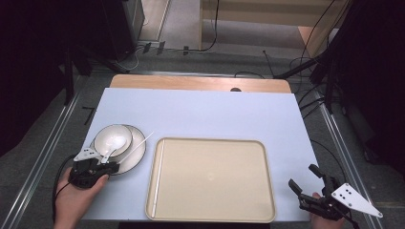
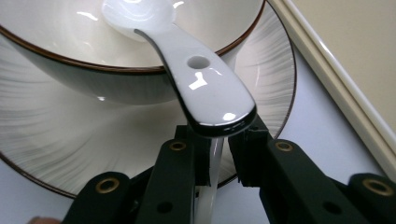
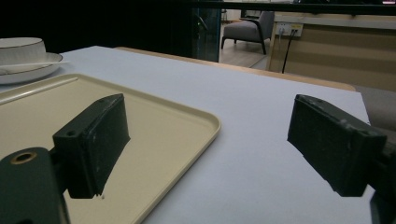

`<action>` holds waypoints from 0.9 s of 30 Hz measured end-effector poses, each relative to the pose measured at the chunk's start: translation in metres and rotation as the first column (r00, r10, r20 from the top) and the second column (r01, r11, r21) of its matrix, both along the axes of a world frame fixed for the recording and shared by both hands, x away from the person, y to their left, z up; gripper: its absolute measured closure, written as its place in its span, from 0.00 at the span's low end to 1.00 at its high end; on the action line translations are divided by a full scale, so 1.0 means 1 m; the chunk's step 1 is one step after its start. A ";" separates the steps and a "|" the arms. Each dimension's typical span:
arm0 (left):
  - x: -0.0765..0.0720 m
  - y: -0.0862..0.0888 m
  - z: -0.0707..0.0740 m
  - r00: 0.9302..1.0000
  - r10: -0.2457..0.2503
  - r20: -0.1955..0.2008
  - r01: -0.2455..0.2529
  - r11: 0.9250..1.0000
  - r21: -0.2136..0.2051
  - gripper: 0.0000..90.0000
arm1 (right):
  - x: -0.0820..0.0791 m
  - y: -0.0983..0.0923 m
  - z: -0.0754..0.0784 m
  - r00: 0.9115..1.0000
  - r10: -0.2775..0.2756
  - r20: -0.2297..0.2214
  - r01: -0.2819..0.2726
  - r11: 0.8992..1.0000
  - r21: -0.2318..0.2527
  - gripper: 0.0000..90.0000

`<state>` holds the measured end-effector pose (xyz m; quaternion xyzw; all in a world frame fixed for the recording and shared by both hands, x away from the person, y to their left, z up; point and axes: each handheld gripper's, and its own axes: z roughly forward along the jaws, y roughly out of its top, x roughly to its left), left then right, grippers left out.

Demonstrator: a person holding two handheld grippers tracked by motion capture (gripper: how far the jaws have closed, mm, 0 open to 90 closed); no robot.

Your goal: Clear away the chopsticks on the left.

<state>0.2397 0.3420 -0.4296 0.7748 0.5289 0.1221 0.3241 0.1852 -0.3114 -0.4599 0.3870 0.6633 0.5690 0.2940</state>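
Bowl (image 1: 112, 139) wall possibly crowds fingers (image 2: 180, 163) under spoon (image 2: 205, 88).

Tray (image 1: 210, 179): beige, rectangular with rounded corners, lying flat at six o'clock on the table.
Table cover (image 1: 200, 112): pale blue-white sheet, bare from nine to three o'clock.
Wooden edge (image 1: 200, 84): uncovered strip at twelve o'clock.
Chair (image 3: 247, 30): grey, far behind.
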 end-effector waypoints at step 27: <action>-0.020 -0.040 0.018 0.998 -0.047 0.042 0.049 0.998 -0.046 0.96 | 0.001 -0.001 0.000 1.000 -0.005 0.004 0.005 1.000 0.000 0.14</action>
